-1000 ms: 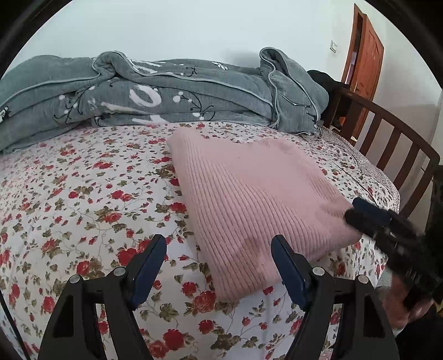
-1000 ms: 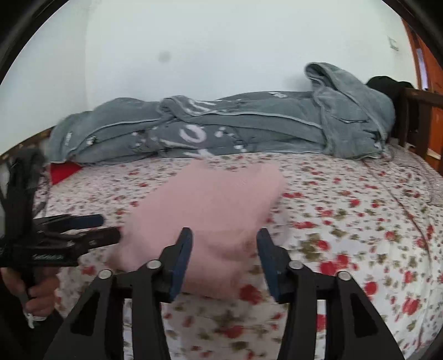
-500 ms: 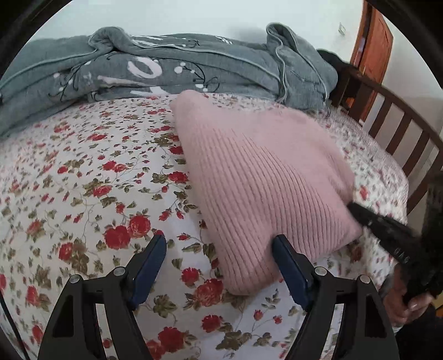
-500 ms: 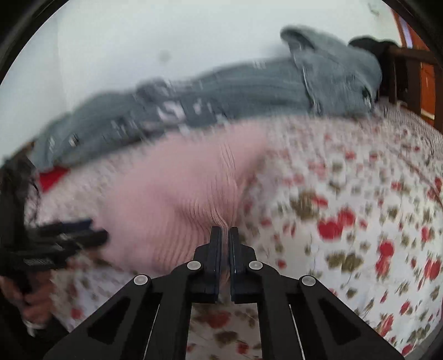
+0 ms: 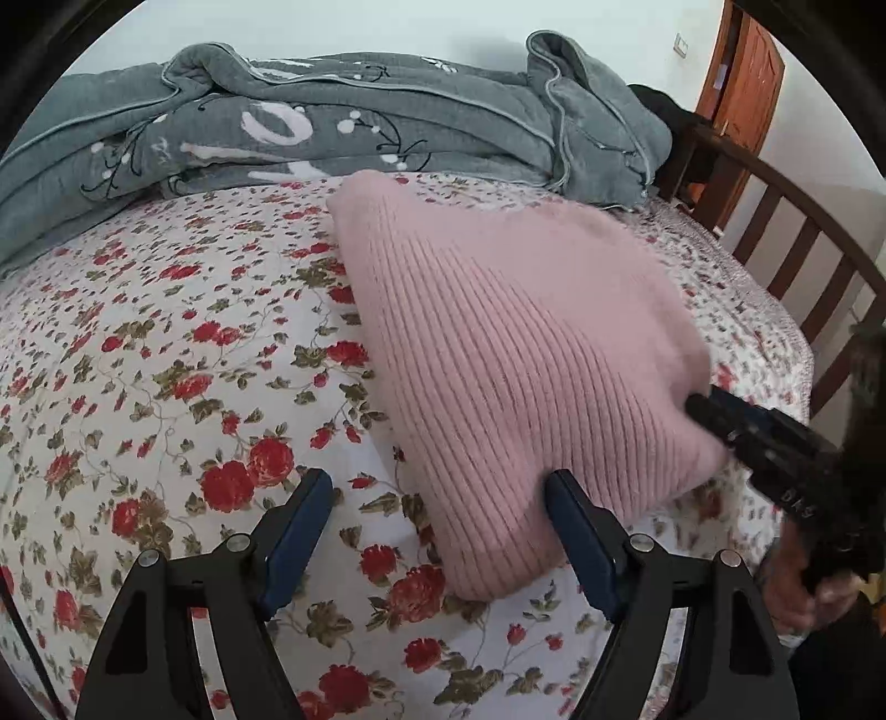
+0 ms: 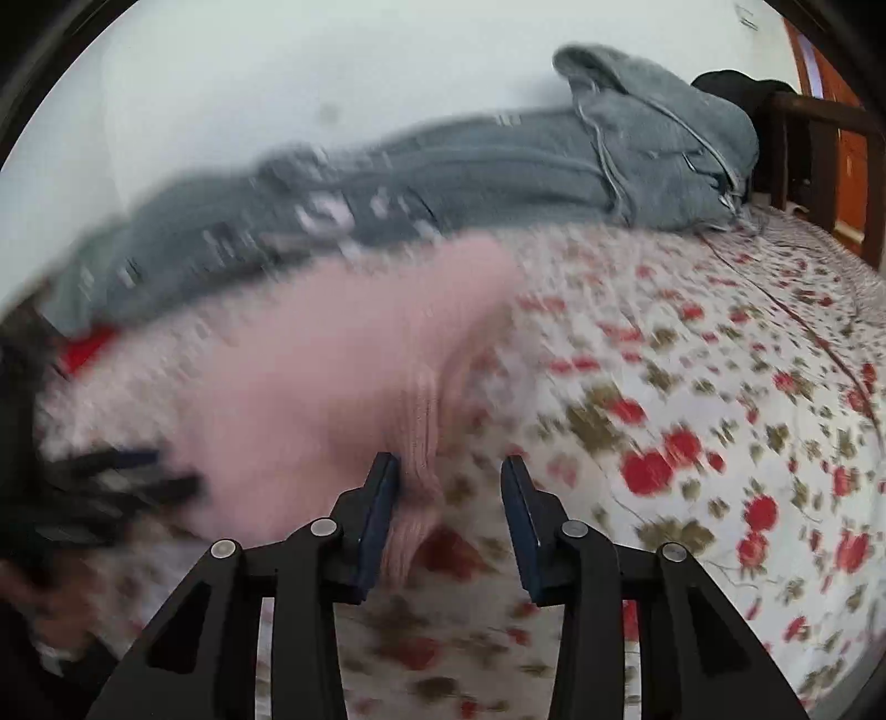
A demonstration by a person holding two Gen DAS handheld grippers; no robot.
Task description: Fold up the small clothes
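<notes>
Two tongs are working at a folded pink sweater (image 5: 515, 354) lying on the floral bed (image 5: 166, 354). Left tongs (image 5: 443, 531) are standing spread at its near corner, gripping nothing. Right tongs (image 6: 449, 518) are opening, the sweater's edge between them beside one pad.

A bed (image 5: 166, 343) spread with a white sheet printed in red roses fills the room's foreground, and a rumpled grey quilt (image 5: 343, 127) with white lettering lies heaped along the bed's far edge against a plain pale wall (image 6: 277, 83). A dark wooden slatted rail (image 5: 797, 243) curves along the bed's right side. Beyond that rail stands a reddish-brown wooden door (image 5: 742, 83), with a small wall switch (image 5: 682, 44) just left of it.
</notes>
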